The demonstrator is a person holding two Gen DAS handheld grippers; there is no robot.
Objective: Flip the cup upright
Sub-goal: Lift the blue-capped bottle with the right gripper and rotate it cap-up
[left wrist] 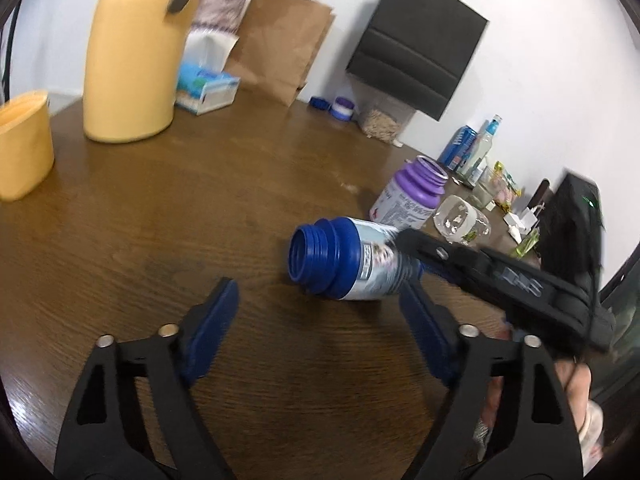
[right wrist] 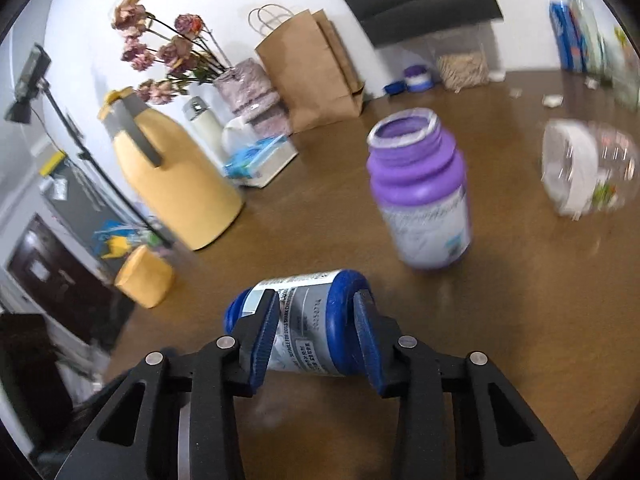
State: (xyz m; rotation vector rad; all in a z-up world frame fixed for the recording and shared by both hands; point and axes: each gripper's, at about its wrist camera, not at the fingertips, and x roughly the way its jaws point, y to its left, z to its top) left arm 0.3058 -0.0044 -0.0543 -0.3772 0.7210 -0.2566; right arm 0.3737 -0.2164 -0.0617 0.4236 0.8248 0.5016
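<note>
Between my right gripper's (right wrist: 316, 332) pads sits the blue bottle (right wrist: 308, 320), pinched on its side just above the wooden table (right wrist: 500, 320). Left gripper (left wrist: 316, 320) spread, holding nothing. Purple bottle (right wrist: 424, 196) upright beyond; paper bag (right wrist: 312, 68) against wall.

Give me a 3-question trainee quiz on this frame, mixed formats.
1. True or false: the blue bottle stands upright on the table.
2. Which tongs are closed on the blue bottle? A) left tongs B) right tongs C) neither
3. Fill in: the bottle standing upright beyond the blue one is ______ in colour.

Key
1. False: it lies on its side, open mouth toward the left wrist camera.
2. B: the right tongs grip its body; the left tongs are open and hold nothing.
3. Purple: the purple bottle is upright with no cap; the clear jar beside it lies on its side.
</note>
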